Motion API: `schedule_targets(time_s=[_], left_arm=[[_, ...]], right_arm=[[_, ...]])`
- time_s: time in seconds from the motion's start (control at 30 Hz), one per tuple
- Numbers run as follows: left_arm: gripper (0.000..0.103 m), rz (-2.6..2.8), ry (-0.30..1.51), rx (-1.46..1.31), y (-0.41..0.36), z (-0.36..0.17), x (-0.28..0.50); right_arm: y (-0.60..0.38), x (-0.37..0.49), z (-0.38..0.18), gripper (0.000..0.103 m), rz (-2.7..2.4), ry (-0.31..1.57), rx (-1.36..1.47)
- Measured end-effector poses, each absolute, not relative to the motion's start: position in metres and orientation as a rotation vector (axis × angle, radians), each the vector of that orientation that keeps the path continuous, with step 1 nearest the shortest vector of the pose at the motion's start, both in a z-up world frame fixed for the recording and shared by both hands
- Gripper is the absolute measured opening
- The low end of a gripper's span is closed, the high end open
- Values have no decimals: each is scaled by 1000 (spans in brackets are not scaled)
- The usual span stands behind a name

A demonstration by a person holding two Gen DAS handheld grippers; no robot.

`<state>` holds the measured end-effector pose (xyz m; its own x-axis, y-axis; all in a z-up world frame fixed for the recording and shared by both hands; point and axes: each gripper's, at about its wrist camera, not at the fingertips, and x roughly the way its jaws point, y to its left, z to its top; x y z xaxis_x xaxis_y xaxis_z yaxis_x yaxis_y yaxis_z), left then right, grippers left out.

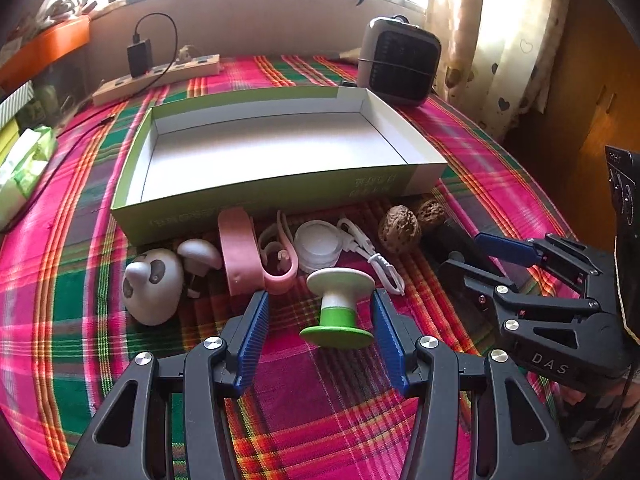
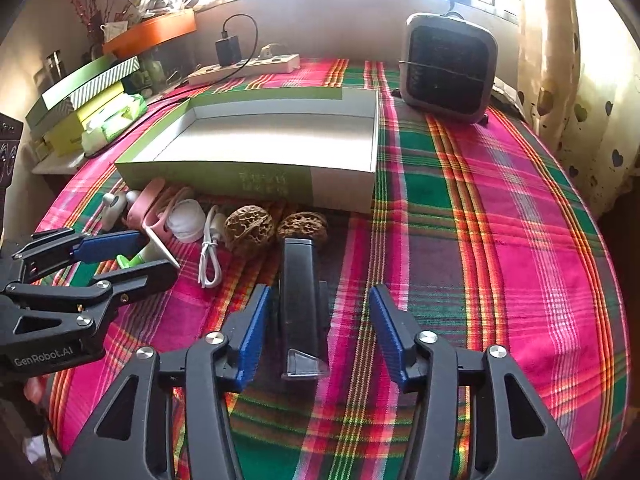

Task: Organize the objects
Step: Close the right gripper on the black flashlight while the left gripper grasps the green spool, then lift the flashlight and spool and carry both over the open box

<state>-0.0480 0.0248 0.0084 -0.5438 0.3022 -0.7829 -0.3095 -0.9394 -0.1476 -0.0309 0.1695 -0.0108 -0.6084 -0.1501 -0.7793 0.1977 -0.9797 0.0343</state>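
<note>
A green and white spool [image 1: 338, 308] lies tipped on the plaid cloth between the fingers of my left gripper [image 1: 320, 300], which is open, its pads clear of the spool. My right gripper [image 2: 319, 294] is open astride a black stapler-like block [image 2: 300, 304], with a gap on its right side. Behind them runs a row: a white panda toy [image 1: 154, 284], a white mushroom [image 1: 200, 254], a pink band [image 1: 238, 252], a clear round pot [image 1: 320, 244], a white cable [image 1: 376, 260] and two walnuts [image 2: 248, 226]. The empty green box [image 1: 280, 196] stands beyond.
A grey fan heater [image 2: 450, 68] stands at the back right. A power strip [image 2: 244, 68] with a black charger lies along the back wall. Stacked green boxes [image 2: 80, 96] and a tissue pack [image 1: 24, 168] sit at the left edge. A curtain hangs at the right.
</note>
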Motion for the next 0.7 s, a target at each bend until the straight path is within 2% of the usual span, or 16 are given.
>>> schedule_targets(time_s=[0.23,0.47,0.57,0.7], left_arm=[[48,2481,1,-1261,27,9,-48],[32,2488,-8,-1267,27,9,-48],[32,2487,-9,-1266,27,9,-47],[32,2479,-14,-1266,27,9,-46]], right_arm=[[170,-30,-10,41,-2657,79,1276],[168,-27,-10,30,-2655,81,1270],[168,-26,-10,26,-2655,79,1269],[168,-24,-10,25,-2655,76,1268]])
